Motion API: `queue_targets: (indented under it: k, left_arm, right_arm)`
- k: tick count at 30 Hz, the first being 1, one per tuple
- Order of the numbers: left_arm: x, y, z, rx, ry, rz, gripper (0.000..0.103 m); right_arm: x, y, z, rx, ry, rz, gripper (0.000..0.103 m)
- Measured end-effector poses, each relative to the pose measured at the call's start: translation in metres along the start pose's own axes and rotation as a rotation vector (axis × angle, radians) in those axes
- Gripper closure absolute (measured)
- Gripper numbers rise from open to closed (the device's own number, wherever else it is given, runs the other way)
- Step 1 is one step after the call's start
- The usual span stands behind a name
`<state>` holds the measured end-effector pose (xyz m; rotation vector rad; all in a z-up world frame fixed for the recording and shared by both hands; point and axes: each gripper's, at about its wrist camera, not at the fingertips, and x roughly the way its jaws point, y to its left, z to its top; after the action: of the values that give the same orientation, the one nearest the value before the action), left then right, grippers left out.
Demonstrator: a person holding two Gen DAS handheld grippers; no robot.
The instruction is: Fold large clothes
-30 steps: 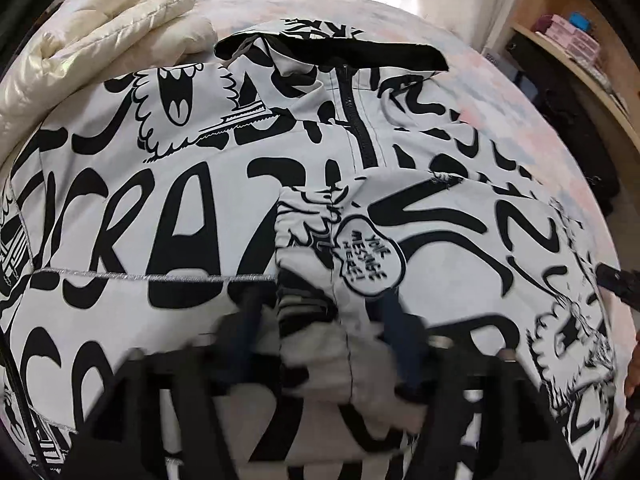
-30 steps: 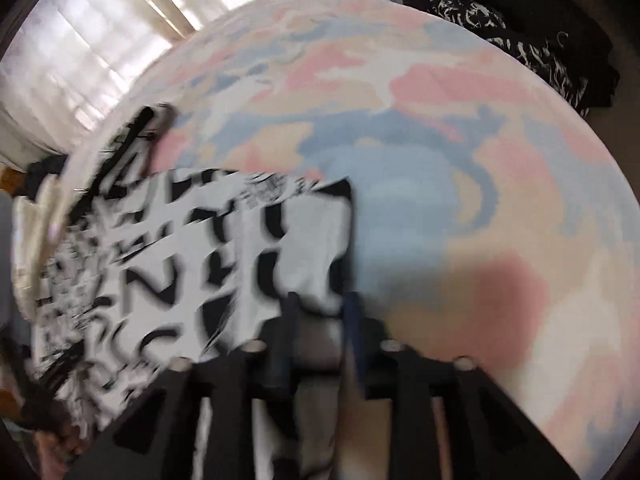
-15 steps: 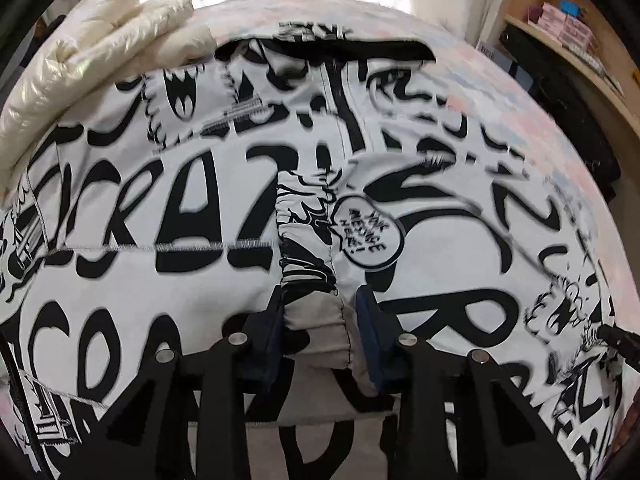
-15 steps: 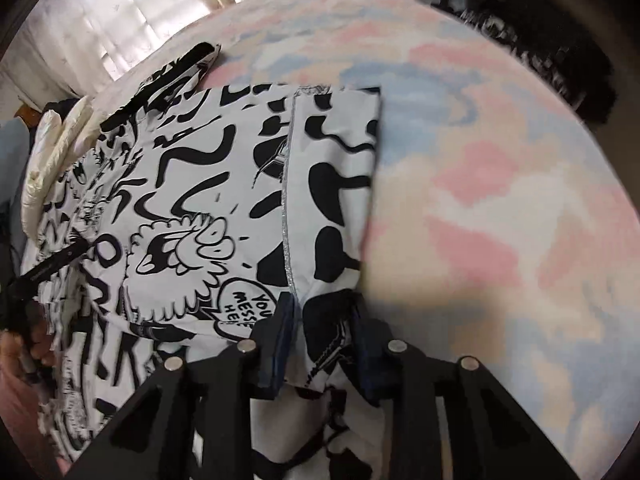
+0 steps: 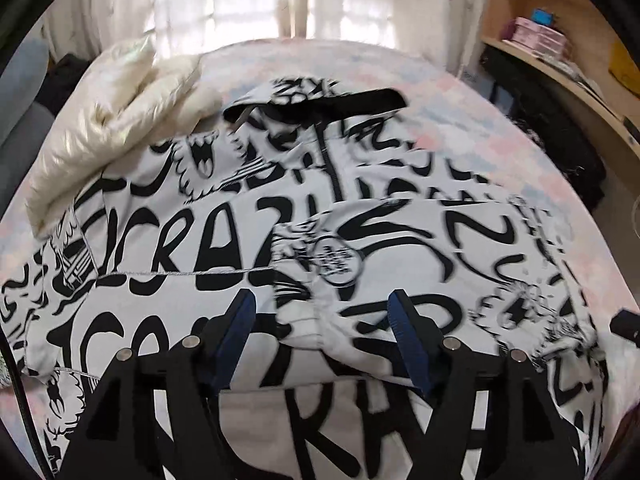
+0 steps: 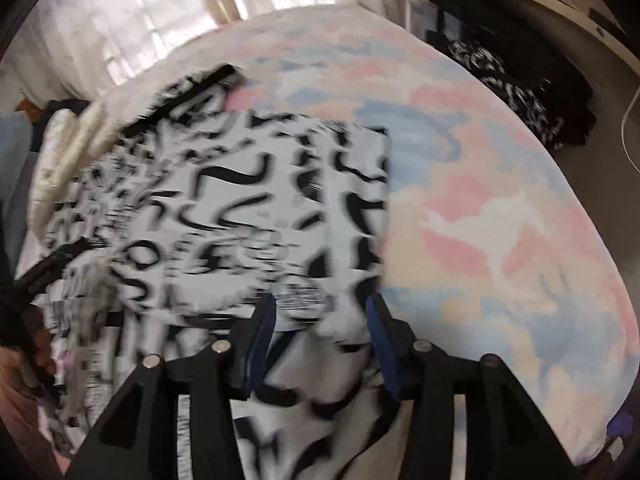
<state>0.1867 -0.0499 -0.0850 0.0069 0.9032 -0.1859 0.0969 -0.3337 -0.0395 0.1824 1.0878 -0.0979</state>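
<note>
A large white jacket (image 5: 192,248) with black graffiti print lies spread on the bed, its black collar (image 5: 340,104) at the far end. One sleeve (image 5: 420,232) is folded across the front, and its cuff (image 5: 308,320) lies flat. My left gripper (image 5: 320,316) hovers over that cuff with its jaws opening; neither pad touches the cloth. In the right wrist view the jacket (image 6: 240,184) is blurred by motion. My right gripper (image 6: 320,316) hangs above the jacket's near right part, jaws opening. Fabric lies below and between the pads, and they do not press on it.
A cream puffy garment (image 5: 112,120) lies at the jacket's far left. The pastel bed sheet (image 6: 480,220) is bare to the right of the jacket. Dark clothes (image 6: 520,80) hang under a wooden shelf (image 5: 560,60) beside the bed. Curtains cover the window behind.
Half a second ago both grippers pinched fabric: the left on the sleeve cuff, the right on the jacket's edge. Both have now spread their jaws and drawn up and back, leaving the cloth lying.
</note>
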Motion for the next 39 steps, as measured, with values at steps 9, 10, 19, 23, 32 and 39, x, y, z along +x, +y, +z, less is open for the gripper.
queue_targets:
  k: [9,10,19,23,32,39]
  left_arm:
    - [0.002,-0.025,0.004,-0.003,0.017,-0.043,0.036]
    - [0.009,-0.027,0.004,-0.007,0.025,-0.044,0.036]
    - [0.09,-0.041,-0.004,-0.048,0.072,-0.002,0.036]
    - [0.1,-0.042,0.002,-0.018,0.049,0.036,0.036]
    - [0.095,-0.029,0.009,-0.053,0.077,0.021,0.035]
    - [0.029,-0.025,0.003,-0.066,0.049,-0.007,0.029]
  right_arm:
    - [0.015,0.079,0.01,-0.021,0.023,0.236,0.032]
    - [0.024,0.083,0.011,-0.031,0.015,0.224,0.032]
    - [0.13,0.073,0.019,-0.069,-0.017,0.014,0.032]
    - [0.124,0.028,0.023,-0.027,-0.095,-0.13,0.035]
    - [0.092,-0.012,0.013,0.11,-0.065,0.032,0.054]
    - [0.028,0.005,-0.018,0.17,-0.105,0.175,0.039]
